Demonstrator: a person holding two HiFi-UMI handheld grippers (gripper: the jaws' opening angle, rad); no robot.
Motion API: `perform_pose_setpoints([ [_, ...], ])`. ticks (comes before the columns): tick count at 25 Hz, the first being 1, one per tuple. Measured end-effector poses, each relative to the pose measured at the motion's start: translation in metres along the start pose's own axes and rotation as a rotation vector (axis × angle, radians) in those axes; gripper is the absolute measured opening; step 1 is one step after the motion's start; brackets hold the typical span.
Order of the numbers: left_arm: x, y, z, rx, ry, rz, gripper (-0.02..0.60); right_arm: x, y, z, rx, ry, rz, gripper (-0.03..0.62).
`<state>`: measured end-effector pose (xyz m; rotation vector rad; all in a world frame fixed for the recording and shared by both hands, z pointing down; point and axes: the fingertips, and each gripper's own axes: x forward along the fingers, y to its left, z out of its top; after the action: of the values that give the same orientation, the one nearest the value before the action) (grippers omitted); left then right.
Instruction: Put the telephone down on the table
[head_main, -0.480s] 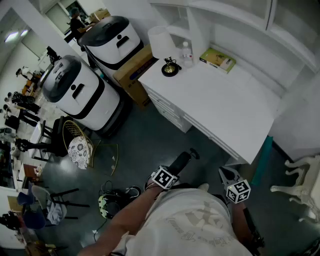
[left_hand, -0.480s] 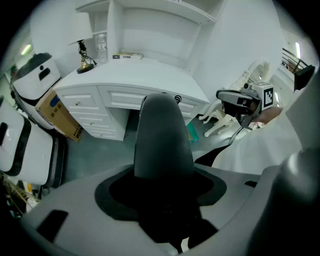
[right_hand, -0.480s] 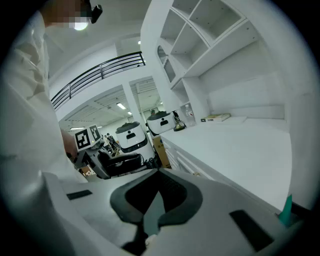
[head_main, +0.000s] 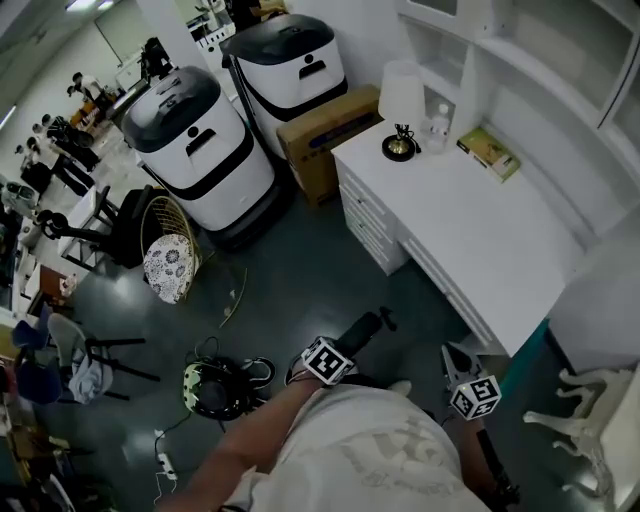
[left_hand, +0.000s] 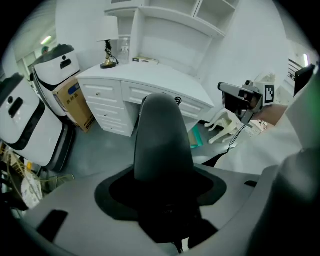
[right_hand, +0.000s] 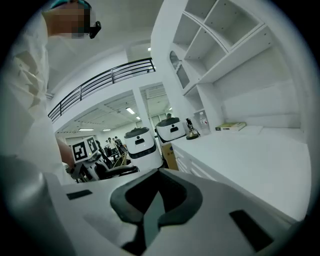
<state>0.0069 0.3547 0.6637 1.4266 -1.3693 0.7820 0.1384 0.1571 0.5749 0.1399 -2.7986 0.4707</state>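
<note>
**Handset still in the left tongs, short of the counter**

The left tongs (head_main: 347, 344) are clamped on the black, rounded plastic telephone handset (left_hand: 162, 140). The handset stands straight out of them, its blunt end aimed at the drawer front of the white counter (head_main: 480, 240). In the head view it hangs over the dark grey floor (head_main: 300, 270), close to the person's body and clear of the counter's edge. It touches nothing but the tongs.

The right tongs (head_main: 455, 362) are held level just beside the counter's near corner. Their jaws are together, with nothing between them.

The near stretch of the counter top is bare. Towards its far left corner stands a small table lamp with a white shade and a dark round foot (head_main: 402, 100). A clear plastic bottle (head_main: 437, 125) stands just beside the lamp, and a flat yellow-green book (head_main: 488, 152) lies further along by the wall. White open shelving (head_main: 520, 60) rises above the back of the counter.

A brown cardboard box (head_main: 325, 135) sits on the floor against the counter's left end. Past the box stand two bulky white machines with black lids (head_main: 200, 150). Nearer the person, a wire-framed chair with a patterned round cushion (head_main: 168, 265) stands on the floor, and a green-and-black headset with tangled cables (head_main: 205, 390) lies there too.
</note>
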Motion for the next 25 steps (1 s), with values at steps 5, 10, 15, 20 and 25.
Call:
perform_pose_setpoints([
  [5,-0.008,0.012,-0.015,0.002,0.000,0.005,0.279,0.008,0.019,-0.004,-0.016,0.028,0.006,0.017],
  [10,-0.014,0.018,-0.016,0.008,-0.002,-0.017,0.279,0.010,0.025,-0.012,-0.010,0.057,-0.021,0.017],
  [15,-0.015,0.025,-0.014,0.026,-0.014,-0.034,0.279,0.012,0.030,-0.017,-0.005,0.075,-0.052,0.017],
  [20,-0.019,0.039,-0.020,0.034,-0.023,-0.048,0.279,0.024,0.041,-0.016,-0.011,0.089,-0.077,0.017],
  [25,-0.022,0.055,-0.032,0.047,-0.018,-0.057,0.279,0.038,0.056,-0.013,-0.035,0.103,-0.082,0.017],
])
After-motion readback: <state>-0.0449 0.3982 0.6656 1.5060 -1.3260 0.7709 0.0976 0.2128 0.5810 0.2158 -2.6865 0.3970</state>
